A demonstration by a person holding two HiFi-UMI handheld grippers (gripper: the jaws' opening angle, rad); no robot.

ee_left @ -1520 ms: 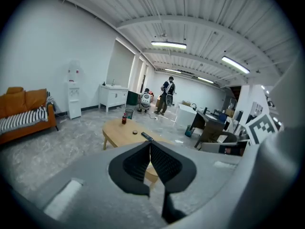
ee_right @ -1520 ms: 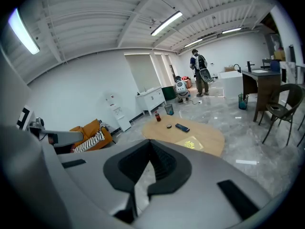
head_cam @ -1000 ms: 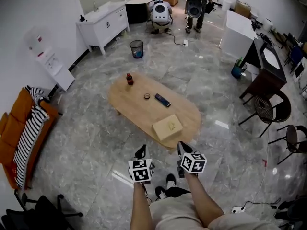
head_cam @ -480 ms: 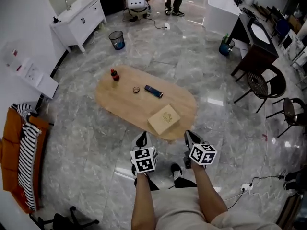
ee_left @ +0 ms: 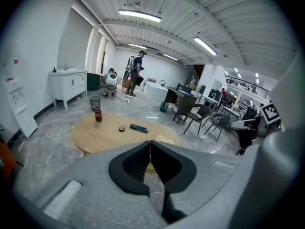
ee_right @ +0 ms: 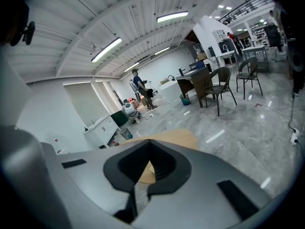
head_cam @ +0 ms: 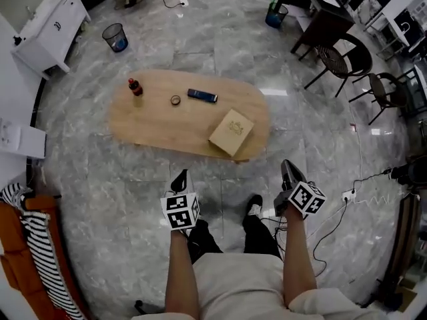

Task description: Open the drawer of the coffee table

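Observation:
The oval wooden coffee table stands on the marble floor a step ahead of me; no drawer front shows from above. My left gripper hangs short of the table's near edge, its jaws shut on nothing. My right gripper is off the table's near right end, also shut and empty. In the left gripper view the table top lies beyond the closed jaws. In the right gripper view only a strip of the table shows past the closed jaws.
On the table lie a tan box, a dark remote, a small round lid and a cola bottle. A bin and white cabinet stand at the far left, chairs at the right, cables beside my right foot.
The view has swung left and down, so the table now lies square ahead and higher in the frame. Both grippers have spread apart, the left one shifting left and lower. Jaws stayed shut.

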